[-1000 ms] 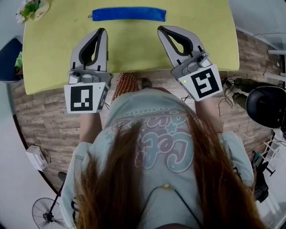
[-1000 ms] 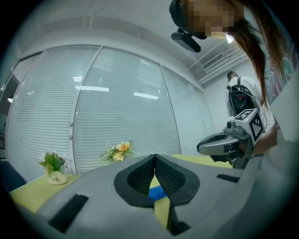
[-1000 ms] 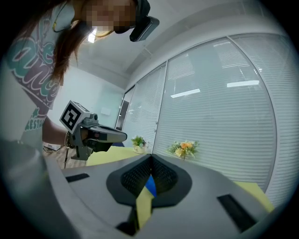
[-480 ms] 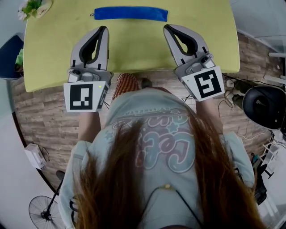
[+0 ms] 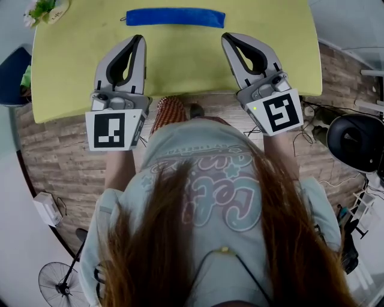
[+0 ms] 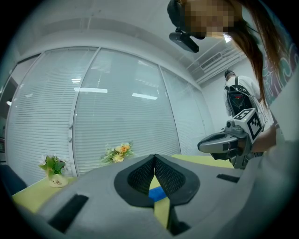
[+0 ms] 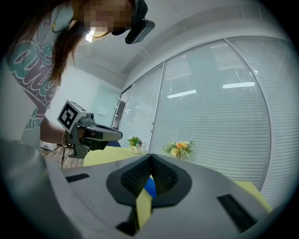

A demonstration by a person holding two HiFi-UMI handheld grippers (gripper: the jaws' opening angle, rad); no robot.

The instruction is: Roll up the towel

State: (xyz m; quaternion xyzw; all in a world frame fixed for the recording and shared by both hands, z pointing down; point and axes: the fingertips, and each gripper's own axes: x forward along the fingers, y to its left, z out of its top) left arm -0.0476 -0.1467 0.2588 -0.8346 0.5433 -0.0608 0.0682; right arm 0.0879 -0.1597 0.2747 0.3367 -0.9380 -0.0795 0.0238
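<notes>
The blue towel (image 5: 175,17) lies as a long narrow band near the far edge of the yellow-green table (image 5: 180,69). Both grippers hover over the near half of the table, pointing toward the towel and well short of it. My left gripper (image 5: 140,39) is shut with nothing in it, and so is my right gripper (image 5: 226,37). In the left gripper view the pads (image 6: 164,175) meet, and a bit of the towel (image 6: 156,193) shows below them. The right gripper view shows the same: closed pads (image 7: 161,175) with a sliver of towel (image 7: 150,186) beyond.
A small potted plant (image 5: 43,11) stands at the table's far left corner, and a flower bunch (image 6: 117,153) sits by the window blinds. A dark chair (image 5: 12,72) is left of the table, a black chair (image 5: 357,141) at right. A fan (image 5: 60,282) stands on the wood floor.
My right gripper has edged slightly to the right in the head view. The left gripper and the towel have kept still.
</notes>
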